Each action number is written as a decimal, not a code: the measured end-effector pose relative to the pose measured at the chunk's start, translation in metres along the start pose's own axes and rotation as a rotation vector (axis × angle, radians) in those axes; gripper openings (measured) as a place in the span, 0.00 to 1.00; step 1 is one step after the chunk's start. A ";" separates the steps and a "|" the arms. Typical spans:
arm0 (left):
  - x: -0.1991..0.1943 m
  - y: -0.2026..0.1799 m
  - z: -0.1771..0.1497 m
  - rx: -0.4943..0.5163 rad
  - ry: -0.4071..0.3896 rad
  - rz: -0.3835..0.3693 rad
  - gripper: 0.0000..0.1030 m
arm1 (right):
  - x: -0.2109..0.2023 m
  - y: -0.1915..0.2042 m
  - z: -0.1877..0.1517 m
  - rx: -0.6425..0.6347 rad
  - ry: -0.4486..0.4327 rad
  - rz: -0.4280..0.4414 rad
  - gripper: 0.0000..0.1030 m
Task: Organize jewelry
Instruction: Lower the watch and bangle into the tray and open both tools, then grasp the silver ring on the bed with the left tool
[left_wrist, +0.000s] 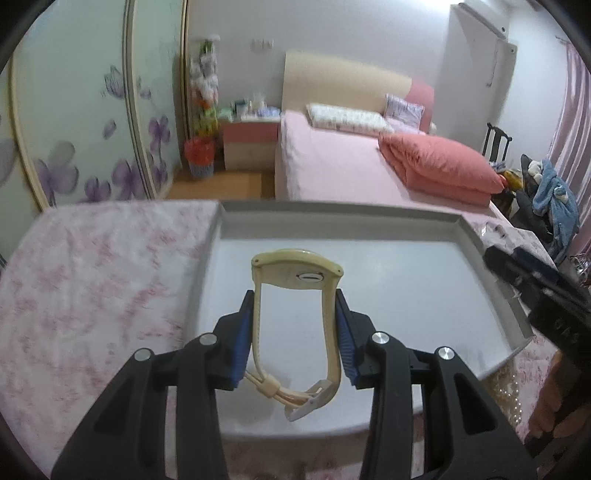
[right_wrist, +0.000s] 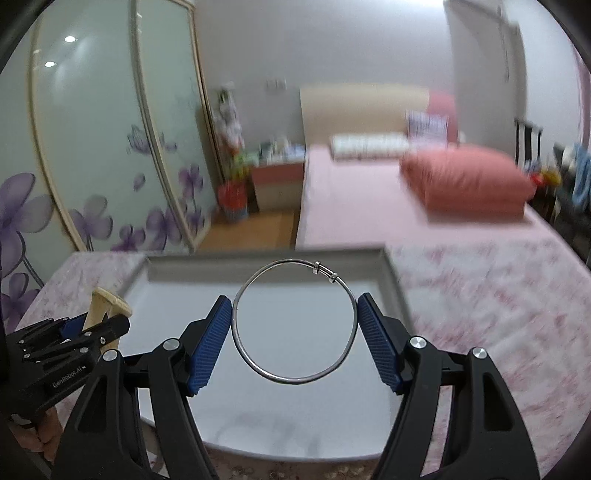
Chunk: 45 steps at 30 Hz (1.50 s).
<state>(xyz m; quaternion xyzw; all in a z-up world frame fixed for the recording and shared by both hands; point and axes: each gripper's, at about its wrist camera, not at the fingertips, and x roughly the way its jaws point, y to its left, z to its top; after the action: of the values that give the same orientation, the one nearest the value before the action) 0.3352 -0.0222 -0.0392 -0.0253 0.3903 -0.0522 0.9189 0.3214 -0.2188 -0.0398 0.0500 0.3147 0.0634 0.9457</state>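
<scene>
Flanking grey tray (left_wrist: 476, 236), floral cloth (left_wrist: 92, 280), pearls (left_wrist: 511, 398) beside

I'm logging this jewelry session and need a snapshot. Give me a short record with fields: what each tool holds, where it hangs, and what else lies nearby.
left tool: shut on the cream plastic wristwatch, pads on both strap sides
right tool: shut on the thin silver wire bangle, gripped across its width
position: both hang above the grey rectangular tray
tray contents: none visible
surface: pink floral cloth
nearby: white pearl strand on the cloth beside the tray
</scene>
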 end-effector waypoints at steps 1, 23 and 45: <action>0.005 0.000 0.000 0.001 0.013 -0.003 0.39 | 0.005 -0.002 -0.001 0.005 0.023 0.002 0.68; -0.036 0.032 -0.016 -0.022 -0.029 0.002 0.49 | -0.056 -0.010 -0.007 0.006 -0.008 0.041 0.77; -0.073 0.018 -0.120 0.195 0.101 -0.009 0.44 | -0.147 -0.006 -0.066 -0.035 -0.121 0.081 0.77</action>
<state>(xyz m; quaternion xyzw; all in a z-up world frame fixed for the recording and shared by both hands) 0.1995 0.0038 -0.0719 0.0653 0.4289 -0.0953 0.8959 0.1658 -0.2438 -0.0070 0.0499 0.2534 0.1042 0.9604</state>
